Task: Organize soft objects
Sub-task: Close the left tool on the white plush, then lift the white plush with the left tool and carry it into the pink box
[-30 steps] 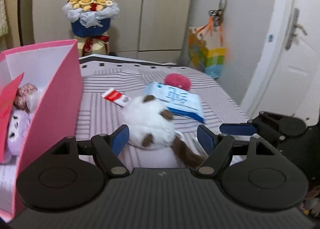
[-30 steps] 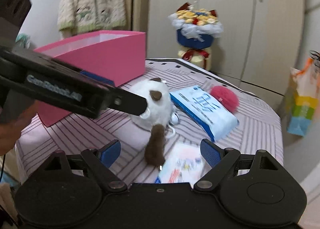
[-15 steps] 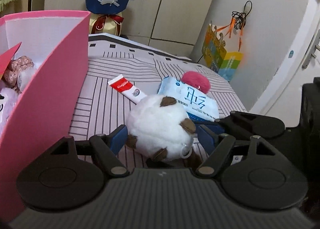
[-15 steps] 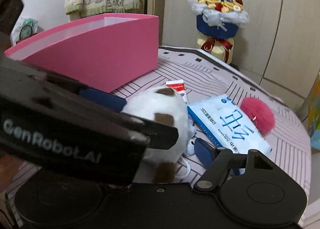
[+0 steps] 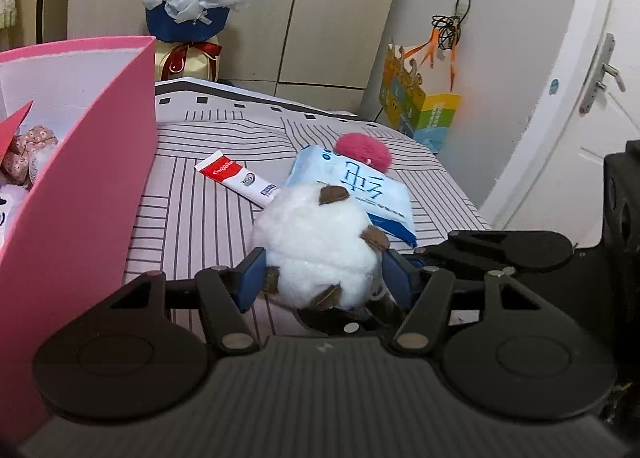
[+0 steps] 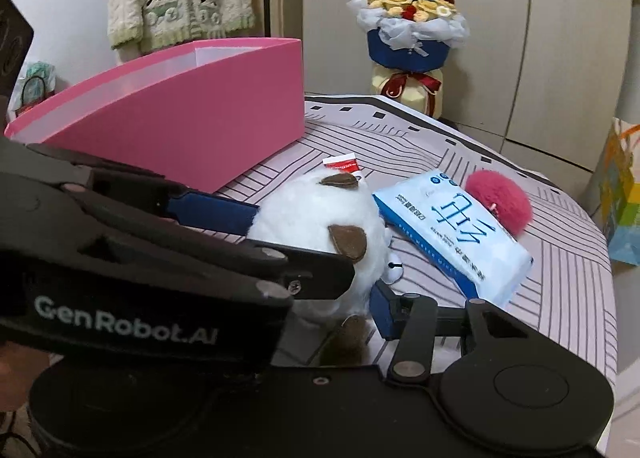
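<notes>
With some soft things already in the pink box (image 5: 100, 186) at nine o'clock, our left gripper (image 5: 324, 278), jaws just closing, pinches the white plush (image 5: 316, 250) at centre, our right gripper's (image 6: 352, 314) grip unclear, pompom (image 5: 364, 150) at one o'clock remaining.

You see a white plush ball (image 5: 316, 250) with brown patches, a pink box (image 6: 192, 126), a fluffy pink pom-pom (image 6: 500, 202), a pale blue wipes pack (image 6: 452, 234), a red-and-white tube (image 5: 236, 178), and striped grey-lilac bedding (image 5: 208, 218).
</notes>
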